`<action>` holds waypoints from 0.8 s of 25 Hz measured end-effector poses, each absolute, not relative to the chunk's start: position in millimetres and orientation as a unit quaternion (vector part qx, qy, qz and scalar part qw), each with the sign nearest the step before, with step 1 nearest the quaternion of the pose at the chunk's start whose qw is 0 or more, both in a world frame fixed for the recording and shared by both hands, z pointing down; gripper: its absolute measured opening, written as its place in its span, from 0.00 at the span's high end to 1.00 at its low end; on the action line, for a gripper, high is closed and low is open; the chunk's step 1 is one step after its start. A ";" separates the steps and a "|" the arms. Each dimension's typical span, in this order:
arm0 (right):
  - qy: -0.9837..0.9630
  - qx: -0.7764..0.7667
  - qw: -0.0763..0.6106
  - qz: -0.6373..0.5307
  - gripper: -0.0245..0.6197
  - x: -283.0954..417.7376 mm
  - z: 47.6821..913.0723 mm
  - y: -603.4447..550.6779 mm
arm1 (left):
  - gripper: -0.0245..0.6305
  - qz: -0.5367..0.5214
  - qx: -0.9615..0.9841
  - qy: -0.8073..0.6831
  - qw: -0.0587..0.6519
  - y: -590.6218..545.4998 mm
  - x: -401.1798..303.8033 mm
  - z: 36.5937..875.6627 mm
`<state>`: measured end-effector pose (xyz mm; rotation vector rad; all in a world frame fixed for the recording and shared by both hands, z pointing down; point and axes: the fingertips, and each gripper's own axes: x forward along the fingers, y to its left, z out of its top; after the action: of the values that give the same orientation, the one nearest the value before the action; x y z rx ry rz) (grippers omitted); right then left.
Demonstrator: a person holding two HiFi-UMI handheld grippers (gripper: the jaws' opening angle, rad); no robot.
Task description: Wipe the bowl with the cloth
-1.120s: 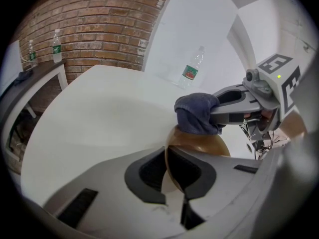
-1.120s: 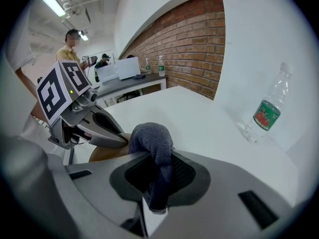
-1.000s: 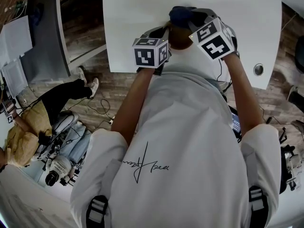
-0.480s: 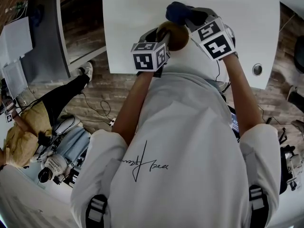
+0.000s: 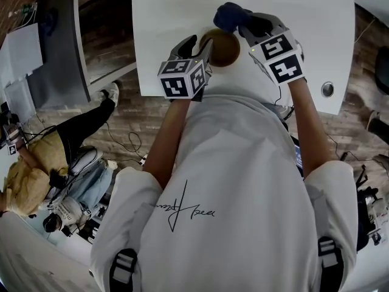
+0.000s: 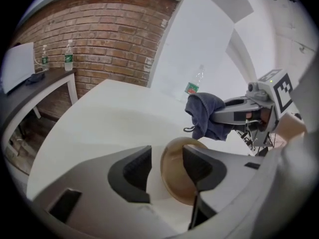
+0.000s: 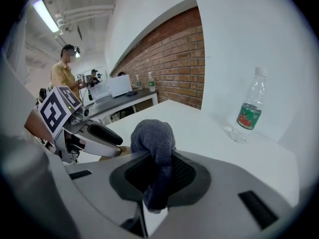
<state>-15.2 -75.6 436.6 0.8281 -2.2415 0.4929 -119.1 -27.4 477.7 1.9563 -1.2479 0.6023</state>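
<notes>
White table (image 5: 182, 17) fills the top of the head view; the wearer's white shirt (image 5: 231, 181) fills the bottom; a second person (image 5: 36, 163) is low at the left edge (no other view catches them there).

Brick wall (image 6: 99, 39) beyond the table shows only in the gripper views.

Left gripper (image 6: 167, 166): jaws have just been opening and now stand wide; its own view puts the bowl's rim in the gap, close by the right-hand jaw and clear of the other; pads not pressing on it.

Right gripper (image 7: 157, 173): jaws closed tight on the cloth; from the head view this grip is hard to read.

Brown bowl (image 5: 222, 47) sits on the table near its front edge, between the two grippers.

Dark blue cloth (image 7: 152, 136) is bunched above the right jaws, a tail hanging below; the left gripper view shows it just above the bowl, apart from it.

Clear bottle (image 7: 250, 112), green label, stands upright on the table; seen in the gripper views only.
</notes>
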 end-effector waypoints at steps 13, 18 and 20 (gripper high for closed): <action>-0.871 0.335 0.257 0.249 0.88 -3.9 401.0 -59.0 | 0.67 0.151 0.814 -0.457 0.326 -37.1 -93.1 399.0; -0.874 0.352 0.222 0.250 0.88 5.6 379.3 -54.7 | 0.67 0.122 0.829 -0.446 0.316 -37.8 -79.5 374.0; -0.877 0.354 0.194 0.261 0.88 11.3 368.5 -54.0 | 0.71 0.110 0.831 -0.445 0.315 -38.9 -74.0 366.6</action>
<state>11.3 -54.0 368.5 0.9925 -2.4586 0.7331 -74.0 -38.9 366.6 2.1890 -1.1738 0.2911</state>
